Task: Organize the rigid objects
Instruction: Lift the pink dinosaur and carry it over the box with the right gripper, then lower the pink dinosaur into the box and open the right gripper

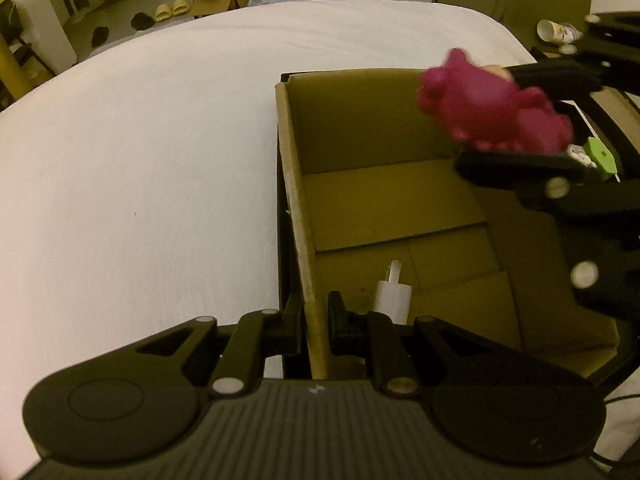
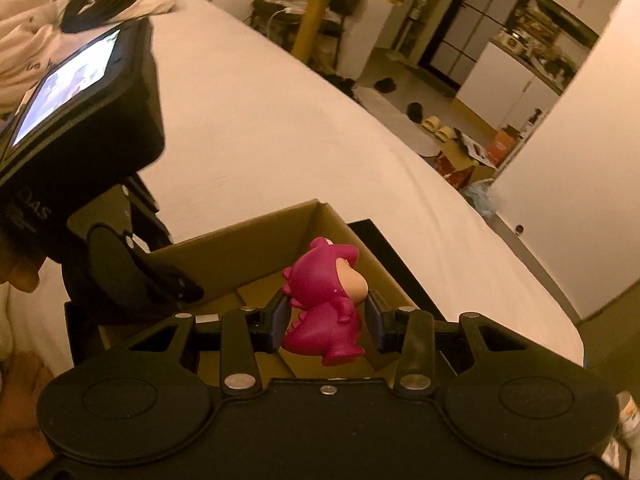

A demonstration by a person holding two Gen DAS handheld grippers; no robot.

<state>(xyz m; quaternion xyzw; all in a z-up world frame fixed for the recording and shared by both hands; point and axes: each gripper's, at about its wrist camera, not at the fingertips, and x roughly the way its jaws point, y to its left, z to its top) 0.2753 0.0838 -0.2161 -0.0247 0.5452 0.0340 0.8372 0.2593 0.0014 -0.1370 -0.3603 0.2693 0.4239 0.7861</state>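
Item: left gripper (image 1: 315, 322), fingers pinching the near wall of the cardboard box (image 1: 298, 208), steadying it on the white bed (image 1: 140, 160).
Item: white bottle (image 1: 393, 295), lying on the box floor.
Item: magenta dinosaur figurine (image 2: 326, 304), held above the box between the right gripper (image 2: 327, 320) pads. Likely light, stiff, glossy and slippery; best held across the torso, not the tail.

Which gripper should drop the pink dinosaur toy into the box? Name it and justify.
Right. The right gripper already holds the pink dinosaur toy over the open cardboard box; the left gripper is clamped on the box wall, steadying it.
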